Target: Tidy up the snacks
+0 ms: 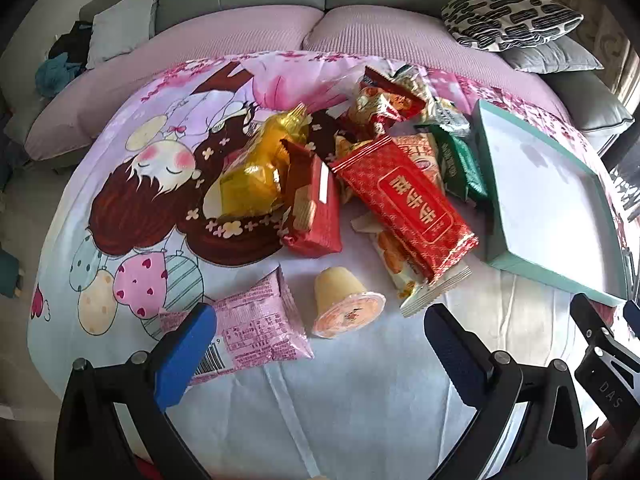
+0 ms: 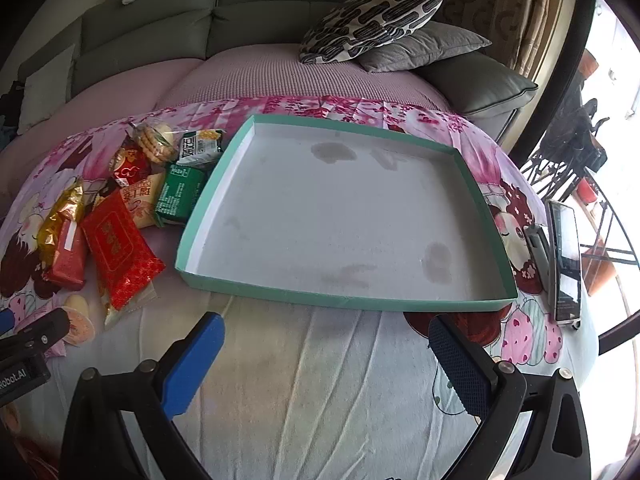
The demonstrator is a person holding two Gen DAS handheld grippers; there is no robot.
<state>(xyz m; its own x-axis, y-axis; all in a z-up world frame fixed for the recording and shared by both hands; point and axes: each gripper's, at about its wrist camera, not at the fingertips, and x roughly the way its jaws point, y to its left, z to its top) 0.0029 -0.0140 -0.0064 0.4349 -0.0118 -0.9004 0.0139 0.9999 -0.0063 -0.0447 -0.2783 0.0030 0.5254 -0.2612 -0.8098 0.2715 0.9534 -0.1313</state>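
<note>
A heap of snack packets lies on the cartoon-print cloth: a long red packet (image 1: 408,200), a red wafer pack (image 1: 316,208), a gold bag (image 1: 260,168), a green packet (image 1: 460,160). Nearer me are a pink packet (image 1: 256,320) and a jelly cup (image 1: 344,304) on its side. My left gripper (image 1: 320,344) hovers open just before those two, holding nothing. A shallow teal tray (image 2: 496,236) with a white floor sits right of the heap with nothing inside. My right gripper (image 2: 328,360) is open in front of the tray's near rim, holding nothing.
A phone (image 2: 564,260) lies at the table's right edge beside the tray. A grey sofa (image 2: 248,8) with a patterned cushion (image 2: 372,20) stands behind the table. The left gripper's body (image 2: 28,348) shows at the right wrist view's left edge.
</note>
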